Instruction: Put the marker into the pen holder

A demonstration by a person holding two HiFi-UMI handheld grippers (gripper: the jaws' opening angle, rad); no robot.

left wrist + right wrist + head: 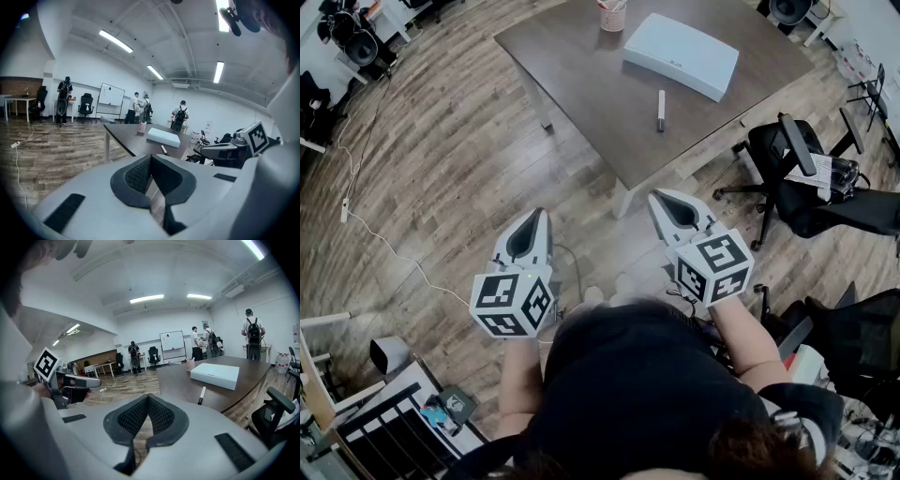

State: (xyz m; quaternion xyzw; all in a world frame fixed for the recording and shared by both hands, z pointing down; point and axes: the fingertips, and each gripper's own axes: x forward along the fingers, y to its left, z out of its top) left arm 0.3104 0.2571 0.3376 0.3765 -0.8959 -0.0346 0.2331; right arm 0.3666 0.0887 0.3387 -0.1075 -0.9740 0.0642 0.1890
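A white marker with a dark cap lies on the dark brown table, near its front edge. The pen holder, a pinkish cup with pens in it, stands at the table's far side. My left gripper and right gripper hover over the wooden floor, well short of the table, both shut and empty. In the left gripper view the marker and pen holder lie beyond the shut jaws of my left gripper. The right gripper view shows the marker and pen holder past my right gripper.
A flat white box lies on the table between marker and holder. Black office chairs stand to the right of the table. A white cable trails over the floor on the left. Several people stand by a whiteboard far behind.
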